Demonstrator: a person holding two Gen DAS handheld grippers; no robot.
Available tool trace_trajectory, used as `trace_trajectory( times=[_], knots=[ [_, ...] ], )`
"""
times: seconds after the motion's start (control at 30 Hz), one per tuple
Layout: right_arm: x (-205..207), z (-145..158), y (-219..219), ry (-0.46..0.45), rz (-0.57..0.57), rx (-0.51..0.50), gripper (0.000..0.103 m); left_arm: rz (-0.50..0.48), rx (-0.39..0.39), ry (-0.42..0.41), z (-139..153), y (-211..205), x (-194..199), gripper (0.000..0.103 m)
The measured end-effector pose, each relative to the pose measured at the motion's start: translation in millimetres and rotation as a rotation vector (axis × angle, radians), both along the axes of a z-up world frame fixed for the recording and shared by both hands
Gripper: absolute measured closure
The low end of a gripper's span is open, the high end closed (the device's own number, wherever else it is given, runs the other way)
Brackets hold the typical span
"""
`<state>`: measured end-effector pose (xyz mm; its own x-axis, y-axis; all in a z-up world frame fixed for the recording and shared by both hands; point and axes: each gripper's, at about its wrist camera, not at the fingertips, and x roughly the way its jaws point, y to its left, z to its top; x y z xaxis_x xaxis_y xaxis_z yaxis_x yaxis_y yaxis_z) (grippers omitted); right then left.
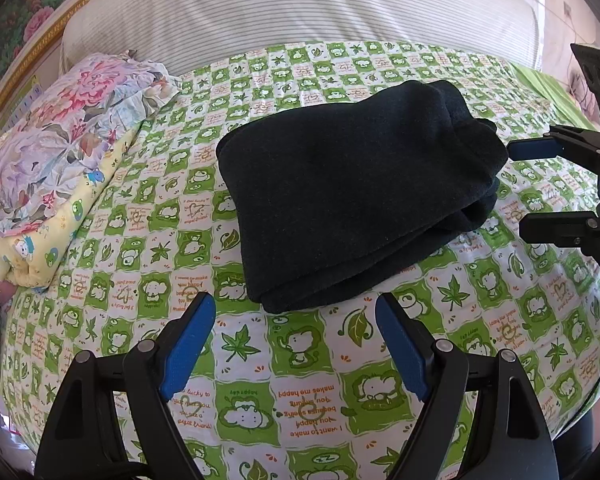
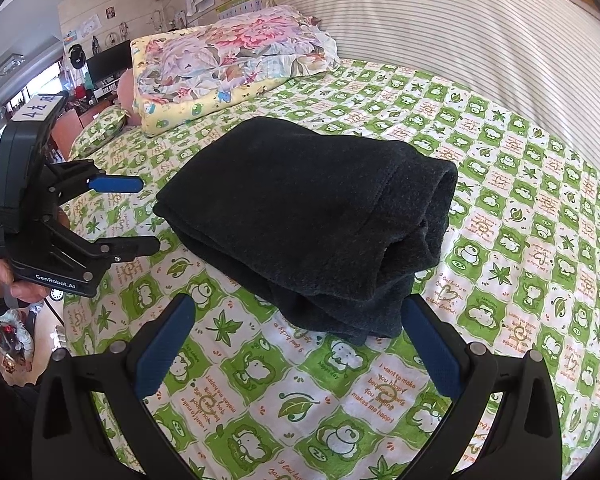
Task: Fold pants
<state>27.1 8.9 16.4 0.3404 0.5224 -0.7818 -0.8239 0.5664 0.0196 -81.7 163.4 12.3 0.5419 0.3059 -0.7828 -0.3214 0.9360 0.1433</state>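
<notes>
Folded pants (image 1: pixel 352 188) lie on the bed (image 1: pixel 300 380), between two empty, wide-open hand-held grippers.

The bundle sits just ahead of the left hand-held gripper (image 1: pixel 296 344) and the right hand-held gripper (image 2: pixel 296 344), touching neither. The layered end nearest the right one looks loose; a nudge or a shallow pinch there could drag the top layer and undo the fold. Waistband, hems and underside are hidden in the dark fabric.

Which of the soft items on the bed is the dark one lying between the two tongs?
The folded black pants, alone mid-bedsheet. The floral pillow and the yellow cartoon-print quilt under it are pale, patterned, and off at the bed's side.
</notes>
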Motion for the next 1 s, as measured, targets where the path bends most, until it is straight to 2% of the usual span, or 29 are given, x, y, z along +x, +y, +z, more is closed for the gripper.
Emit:
trace_trajectory(
  times=[0.7,1.0],
  knots=[
    [6.5,-0.2,-4.1,-0.001,-0.027,0.025,0.000,0.035,0.008,-0.041,10.0,10.8,9.8,0.020],
    [7.9,-2.4,-7.1,0.007,-0.036,0.026,0.000,0.029,0.005,-0.035,9.6,9.5,13.3,0.020]
  ],
)
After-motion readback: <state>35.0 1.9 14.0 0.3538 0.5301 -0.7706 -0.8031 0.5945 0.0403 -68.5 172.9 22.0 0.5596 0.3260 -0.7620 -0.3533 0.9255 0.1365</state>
